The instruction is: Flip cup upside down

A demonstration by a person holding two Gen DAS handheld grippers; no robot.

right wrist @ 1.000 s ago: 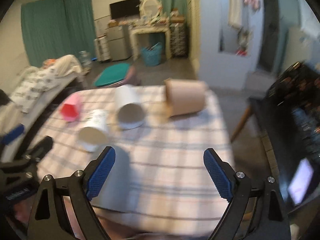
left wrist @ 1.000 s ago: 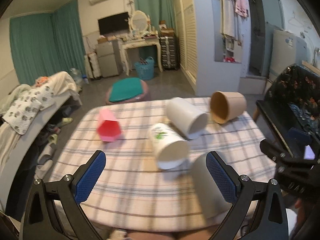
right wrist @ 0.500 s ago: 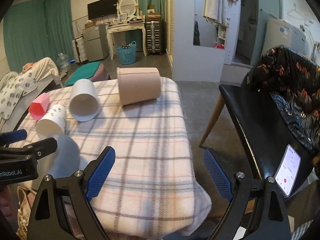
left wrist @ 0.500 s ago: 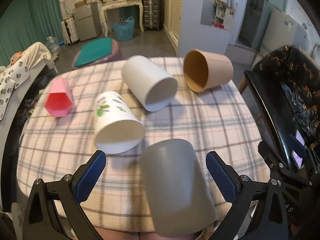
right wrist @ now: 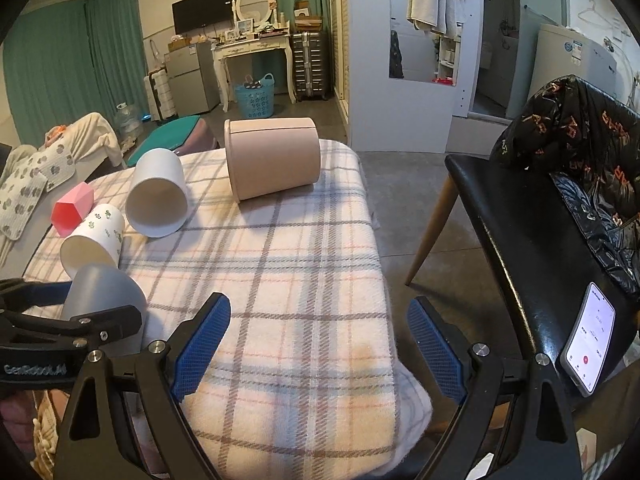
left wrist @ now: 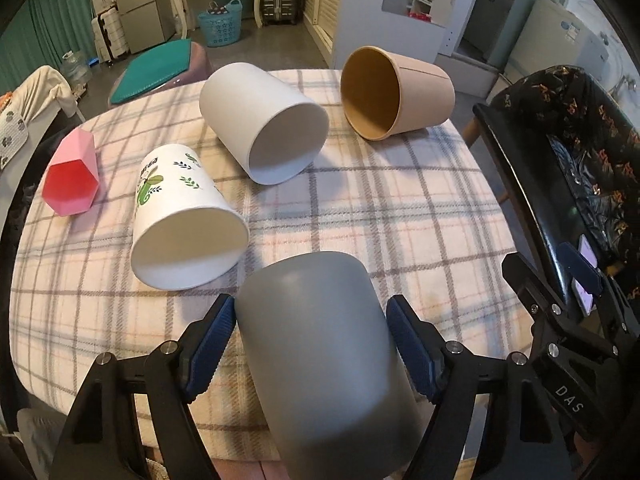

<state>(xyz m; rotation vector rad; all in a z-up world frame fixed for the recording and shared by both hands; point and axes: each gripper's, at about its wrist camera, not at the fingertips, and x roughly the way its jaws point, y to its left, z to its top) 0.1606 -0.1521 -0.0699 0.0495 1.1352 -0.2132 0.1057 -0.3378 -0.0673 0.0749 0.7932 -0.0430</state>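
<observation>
- Grey cup (left wrist: 320, 344) is seen.
- Blue pads (left wrist: 210, 338) are fitted.
- White cup (left wrist: 188, 216) is printed with green leaves.
- Pink cup (left wrist: 72, 180).
- Tan cup (left wrist: 400, 92).
- Tablecloth (left wrist: 360, 208) is checked cream.

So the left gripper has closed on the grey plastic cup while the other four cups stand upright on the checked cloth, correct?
Not quite. The left gripper does clamp the grey plastic cup, but the other four cups lie on their sides on the checked cloth, as the left wrist view shows.
</observation>
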